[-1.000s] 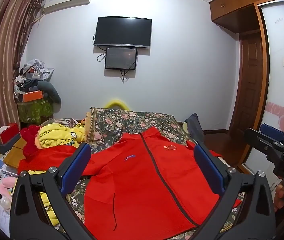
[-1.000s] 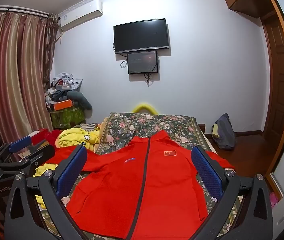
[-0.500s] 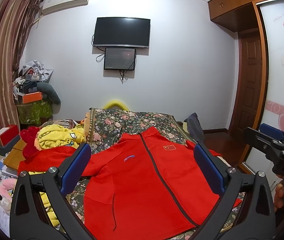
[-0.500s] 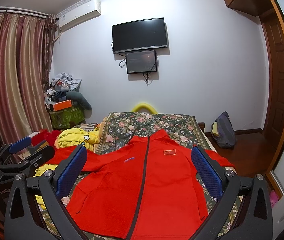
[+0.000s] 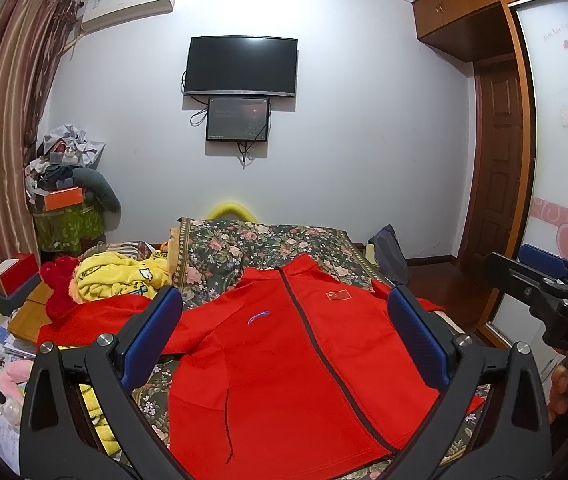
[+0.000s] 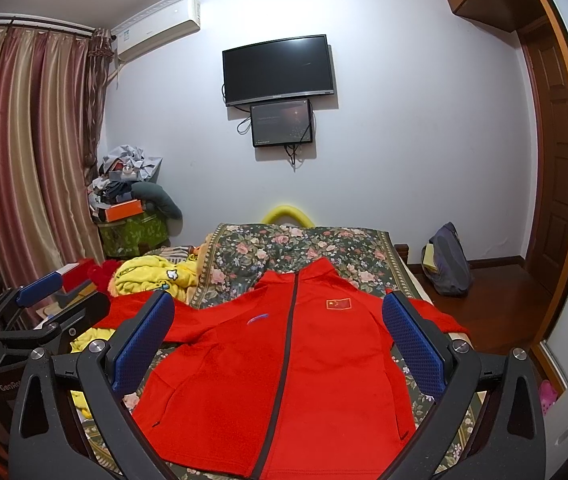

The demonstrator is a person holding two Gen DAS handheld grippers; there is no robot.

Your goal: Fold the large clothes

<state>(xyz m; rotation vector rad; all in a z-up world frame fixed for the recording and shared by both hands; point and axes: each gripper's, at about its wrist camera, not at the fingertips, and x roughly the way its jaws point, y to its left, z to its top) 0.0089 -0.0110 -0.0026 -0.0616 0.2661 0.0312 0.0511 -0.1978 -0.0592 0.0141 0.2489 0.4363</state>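
A large red zip-up jacket lies spread flat, front up, on the floral bedspread; it also shows in the right wrist view. Its sleeves reach out to both sides. My left gripper is open and empty, held above the jacket's near half. My right gripper is open and empty too, held above the jacket. Each gripper shows in the other's view: the right one at the right edge, the left one at the left edge.
A yellow garment and a red plush lie at the bed's left. A cluttered stack stands by the curtain. A dark bag sits on the floor at the right. A wardrobe door is close on the right.
Both grippers have tilted up very slightly; the jacket has not moved and both stay open.
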